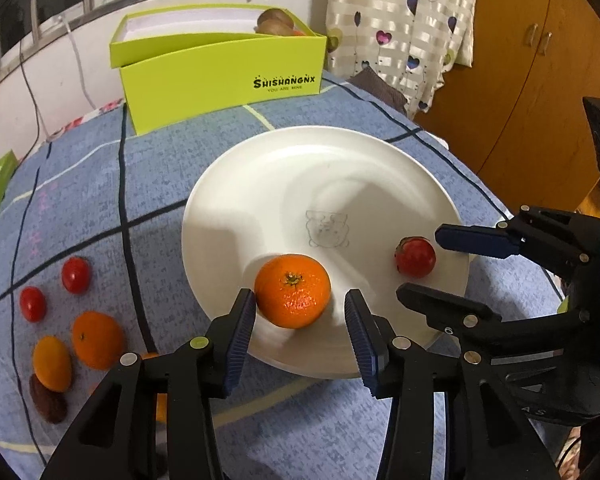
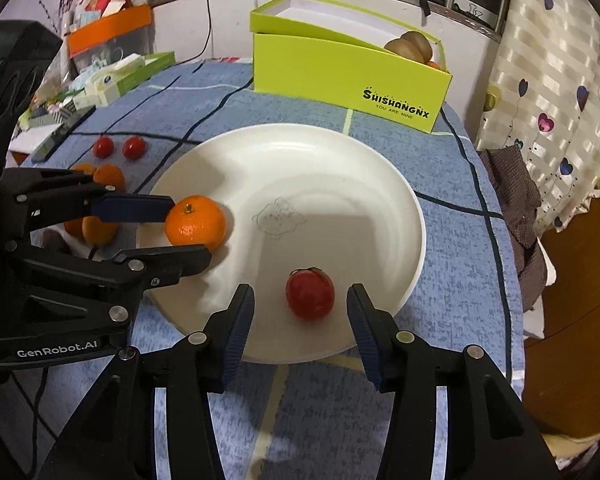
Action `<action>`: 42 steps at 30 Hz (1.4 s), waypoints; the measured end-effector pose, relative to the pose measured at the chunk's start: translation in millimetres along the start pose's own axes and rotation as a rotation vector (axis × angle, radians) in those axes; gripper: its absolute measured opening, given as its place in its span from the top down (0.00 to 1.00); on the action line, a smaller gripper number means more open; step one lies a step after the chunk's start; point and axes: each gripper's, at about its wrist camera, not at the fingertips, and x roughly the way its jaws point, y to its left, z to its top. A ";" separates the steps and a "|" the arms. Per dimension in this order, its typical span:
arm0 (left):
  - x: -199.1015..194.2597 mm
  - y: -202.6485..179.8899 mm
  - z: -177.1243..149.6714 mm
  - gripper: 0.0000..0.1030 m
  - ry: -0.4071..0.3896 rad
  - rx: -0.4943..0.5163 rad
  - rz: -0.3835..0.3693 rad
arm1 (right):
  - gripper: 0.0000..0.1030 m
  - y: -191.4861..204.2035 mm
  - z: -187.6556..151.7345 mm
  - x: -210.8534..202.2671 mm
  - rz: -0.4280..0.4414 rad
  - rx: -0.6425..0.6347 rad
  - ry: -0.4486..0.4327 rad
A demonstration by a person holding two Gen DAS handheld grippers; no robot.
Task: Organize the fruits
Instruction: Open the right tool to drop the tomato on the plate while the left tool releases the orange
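Now I am looking at the big blue surface (image 1: pixel 300 420) with the white plate (image 1: pixel 300 168) on it. I am letting go of two fruits there. My left claw (image 1: pixel 300 312) is spread around the orange (image 1: pixel 293 290), with its right pad clear. My right claw (image 2: pixel 300 312) is spread, not touching the little tomato (image 2: pixel 310 294). Next, I think, I am pulling both claws back for the fruits still lying beside the plate.
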 end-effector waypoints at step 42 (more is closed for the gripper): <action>-104.4 38.1 -95.4 0.54 -0.185 -0.151 0.035 | 0.52 42.9 -37.3 -83.2 0.070 0.068 -0.135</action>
